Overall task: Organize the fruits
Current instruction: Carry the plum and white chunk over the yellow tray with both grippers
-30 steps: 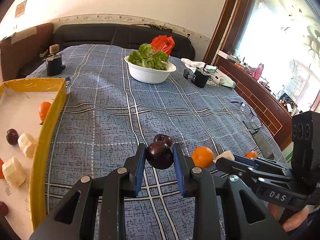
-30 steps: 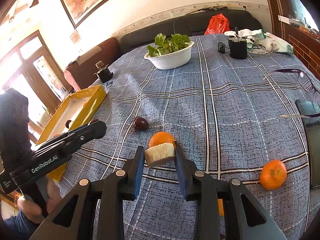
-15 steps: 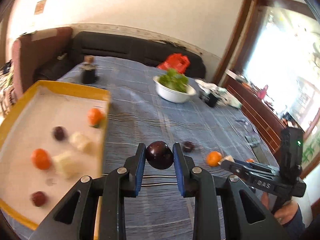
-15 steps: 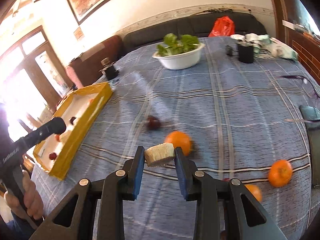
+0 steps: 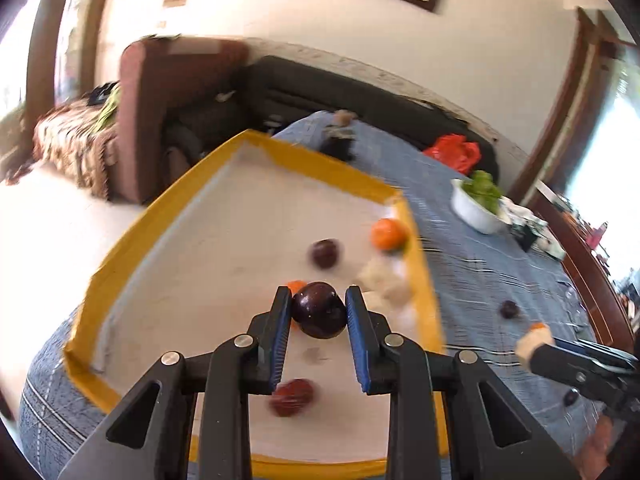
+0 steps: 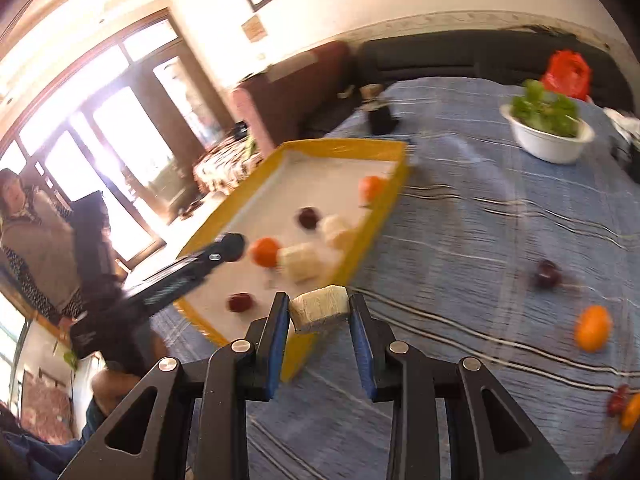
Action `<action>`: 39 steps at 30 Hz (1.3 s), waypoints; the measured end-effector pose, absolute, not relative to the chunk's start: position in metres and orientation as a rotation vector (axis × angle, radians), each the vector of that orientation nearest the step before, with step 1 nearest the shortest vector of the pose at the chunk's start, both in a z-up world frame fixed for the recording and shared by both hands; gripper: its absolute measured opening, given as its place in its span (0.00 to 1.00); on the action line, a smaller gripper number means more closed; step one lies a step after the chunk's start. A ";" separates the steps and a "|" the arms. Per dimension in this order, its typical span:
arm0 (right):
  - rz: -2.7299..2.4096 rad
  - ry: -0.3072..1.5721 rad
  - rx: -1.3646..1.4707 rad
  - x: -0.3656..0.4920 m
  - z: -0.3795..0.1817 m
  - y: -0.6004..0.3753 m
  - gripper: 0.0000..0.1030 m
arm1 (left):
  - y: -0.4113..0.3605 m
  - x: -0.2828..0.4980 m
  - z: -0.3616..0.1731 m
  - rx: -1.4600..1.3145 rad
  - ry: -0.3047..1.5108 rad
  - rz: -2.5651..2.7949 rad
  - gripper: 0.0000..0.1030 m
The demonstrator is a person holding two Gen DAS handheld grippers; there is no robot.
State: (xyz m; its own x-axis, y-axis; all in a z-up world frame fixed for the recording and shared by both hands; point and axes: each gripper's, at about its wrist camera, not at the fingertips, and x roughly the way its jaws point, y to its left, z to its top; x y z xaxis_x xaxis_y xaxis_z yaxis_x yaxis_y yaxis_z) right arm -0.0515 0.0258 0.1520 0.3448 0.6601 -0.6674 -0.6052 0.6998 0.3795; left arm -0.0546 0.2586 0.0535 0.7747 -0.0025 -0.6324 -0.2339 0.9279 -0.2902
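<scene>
A table under a blue checked cloth (image 6: pixel 480 216) carries a yellow-rimmed tray (image 5: pixel 256 148) at its left edge, where sorted fruit collects: oranges, dark plums and pale chunks lie on its white floor, mostly toward the right rim. More fruit waits loose on the cloth. The left tongs (image 5: pixel 319 310) hang over the tray, clenched on a dark plum (image 5: pixel 319 309), likely to set it down. The right tongs (image 6: pixel 319 312), just outside the tray's near corner, grip a pale fruit chunk (image 6: pixel 319 307).
</scene>
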 end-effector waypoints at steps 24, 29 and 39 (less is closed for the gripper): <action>0.862 0.958 -0.094 -0.045 0.095 0.123 0.33 | 0.281 -0.041 0.032 -0.384 0.763 0.130 0.26; 0.856 0.911 -0.162 -0.055 0.093 0.128 0.33 | 0.282 -0.042 0.032 -0.389 0.759 0.140 0.26; 0.833 0.853 -0.250 -0.065 0.092 0.134 0.33 | 0.288 -0.043 0.032 -0.409 0.759 0.175 0.26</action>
State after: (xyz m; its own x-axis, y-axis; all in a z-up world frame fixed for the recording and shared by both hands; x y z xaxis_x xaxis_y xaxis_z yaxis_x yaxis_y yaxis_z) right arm -0.0650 0.1344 0.0917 0.3728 0.5477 -0.7490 -0.7357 0.6664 0.1212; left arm -0.0428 0.2882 0.0316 0.7158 0.0077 -0.6983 -0.2985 0.9074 -0.2960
